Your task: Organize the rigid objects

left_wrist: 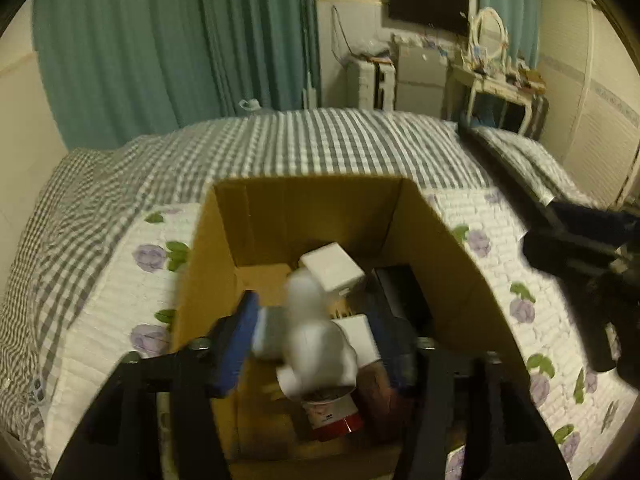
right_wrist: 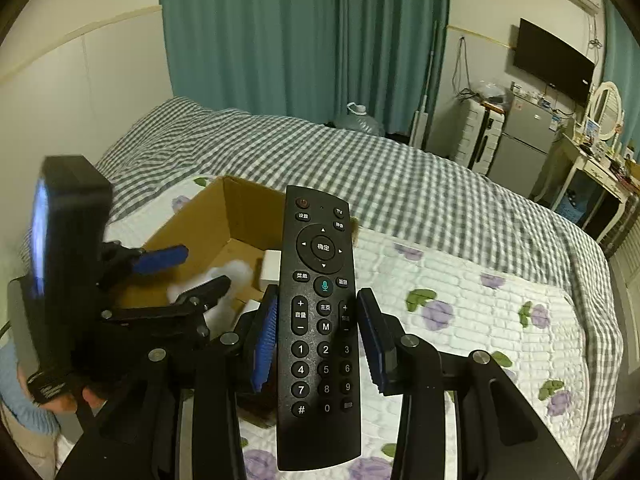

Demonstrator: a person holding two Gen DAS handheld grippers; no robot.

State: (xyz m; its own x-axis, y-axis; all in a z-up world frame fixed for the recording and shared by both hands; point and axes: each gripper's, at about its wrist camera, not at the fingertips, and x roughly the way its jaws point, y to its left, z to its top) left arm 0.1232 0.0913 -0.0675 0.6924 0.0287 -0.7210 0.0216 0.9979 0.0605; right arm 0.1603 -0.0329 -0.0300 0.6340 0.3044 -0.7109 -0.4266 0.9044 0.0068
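A brown cardboard box sits open on the bed. My left gripper hangs over it with its jaws wide apart; a blurred white object lies between and below the fingers, apparently loose in the air. Inside the box are a white cube, a red and white can and a black item. My right gripper is shut on a black TV remote, held upright beside the box. The left gripper also shows in the right wrist view.
The bed has a grey checked cover and a white quilt with purple flowers. Green curtains, a wall TV, a small fridge and a dressing table stand beyond.
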